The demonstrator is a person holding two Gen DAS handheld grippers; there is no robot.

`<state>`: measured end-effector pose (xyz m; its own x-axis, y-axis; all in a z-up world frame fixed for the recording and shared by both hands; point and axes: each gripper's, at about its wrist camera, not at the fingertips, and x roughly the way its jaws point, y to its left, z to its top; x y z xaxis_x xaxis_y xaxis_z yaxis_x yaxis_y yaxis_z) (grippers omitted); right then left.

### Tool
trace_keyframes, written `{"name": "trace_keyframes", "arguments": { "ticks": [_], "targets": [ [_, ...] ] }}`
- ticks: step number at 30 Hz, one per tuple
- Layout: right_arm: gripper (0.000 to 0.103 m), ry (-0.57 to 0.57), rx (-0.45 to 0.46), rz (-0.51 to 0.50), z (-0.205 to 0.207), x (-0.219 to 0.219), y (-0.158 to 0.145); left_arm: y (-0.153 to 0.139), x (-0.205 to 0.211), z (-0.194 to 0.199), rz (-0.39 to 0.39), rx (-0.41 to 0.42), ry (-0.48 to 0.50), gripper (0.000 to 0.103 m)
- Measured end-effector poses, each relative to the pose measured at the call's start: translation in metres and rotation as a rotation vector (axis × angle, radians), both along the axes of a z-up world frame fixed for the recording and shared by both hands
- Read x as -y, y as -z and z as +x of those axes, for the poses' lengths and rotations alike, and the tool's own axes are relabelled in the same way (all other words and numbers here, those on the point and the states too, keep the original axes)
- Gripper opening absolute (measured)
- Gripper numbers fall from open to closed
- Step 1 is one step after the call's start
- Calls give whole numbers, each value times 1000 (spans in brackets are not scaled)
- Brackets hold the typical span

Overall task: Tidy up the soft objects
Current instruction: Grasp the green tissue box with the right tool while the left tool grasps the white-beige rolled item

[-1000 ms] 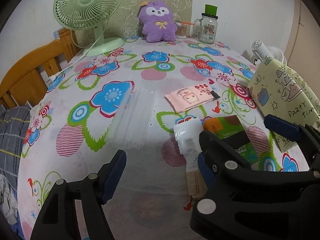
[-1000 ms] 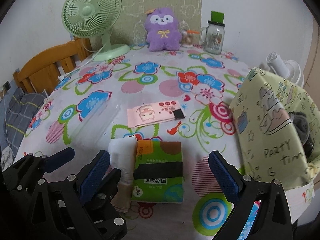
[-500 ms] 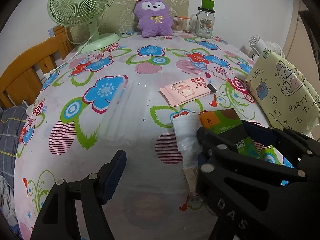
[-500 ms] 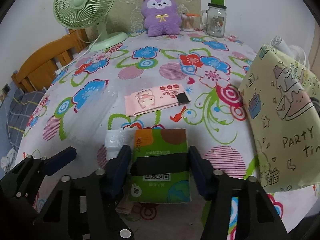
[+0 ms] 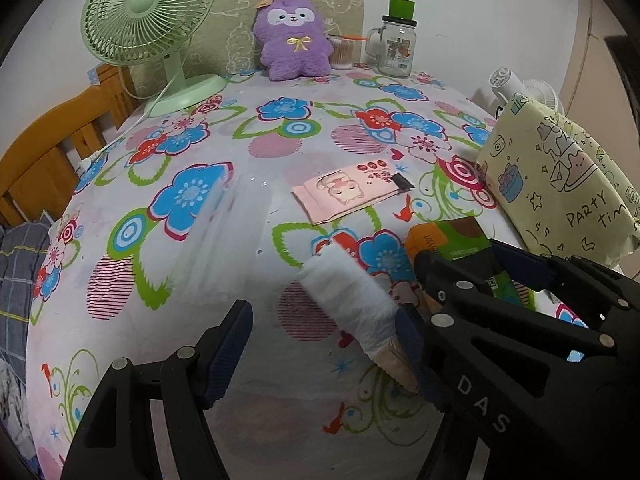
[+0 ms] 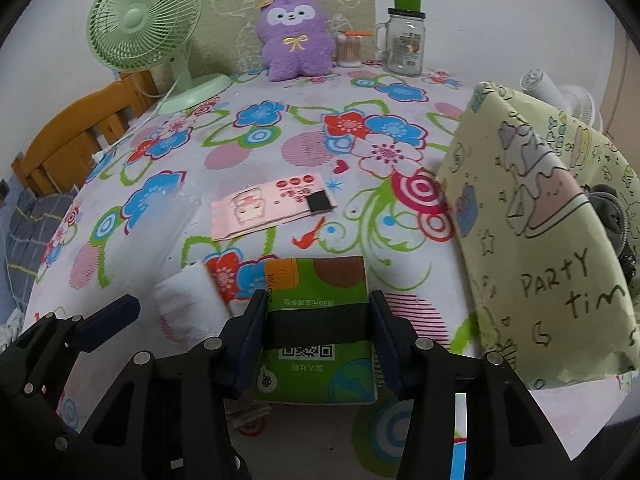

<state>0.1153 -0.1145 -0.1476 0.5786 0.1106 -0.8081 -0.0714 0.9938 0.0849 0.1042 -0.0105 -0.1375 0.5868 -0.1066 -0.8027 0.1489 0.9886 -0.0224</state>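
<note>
My right gripper (image 6: 316, 336) is shut on the green tissue pack (image 6: 316, 300) and holds it tilted just off the flowered tablecloth; it shows in the left wrist view too (image 5: 460, 252). My left gripper (image 5: 324, 344) is open and empty, with the white rolled packet (image 5: 352, 296) lying by its right finger. The packet also shows in the right wrist view (image 6: 188, 304). A pink wipes pack (image 6: 272, 204) lies flat mid-table. A yellow "Party time" bag (image 6: 536, 232) stands open at the right. A purple plush toy (image 6: 298, 36) sits at the back.
A green desk fan (image 5: 148, 20) stands back left with its cord trailing across the cloth. A glass mug jar (image 5: 396, 46) and a cotton swab jar (image 5: 342, 54) stand at the back. A wooden chair (image 5: 44, 152) is at the left edge.
My right gripper has closed on the green tissue pack and lifted it slightly away from the white packet. My left gripper has stayed open and shifted a little.
</note>
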Motion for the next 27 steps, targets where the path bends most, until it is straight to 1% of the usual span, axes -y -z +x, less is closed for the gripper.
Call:
{"name": "trace_keyframes", "arguments": {
  "ticks": [13, 16, 18, 20, 22, 23, 27],
  "targets": [
    [53, -2, 3, -13, 4, 13, 1, 6, 16, 9, 4, -6, 18, 75],
    [53, -2, -1, -14, 5, 14, 2, 7, 19, 10, 8, 2, 22, 68],
    [53, 0, -1, -10, 6, 16, 2, 6, 21, 9, -1, 11, 34, 55],
    [53, 1, -1, -8, 7, 16, 2, 5, 22, 8, -5, 19, 48, 44],
    [53, 3, -2, -6, 7, 17, 2, 4, 23, 8, -7, 21, 51, 36],
    [54, 4, -2, -5, 7, 17, 2, 4, 23, 8, -10, 21, 53, 31],
    [54, 1, 1, -8, 6, 15, 1, 4, 22, 6, -21, 19, 56, 23]
  ]
}}
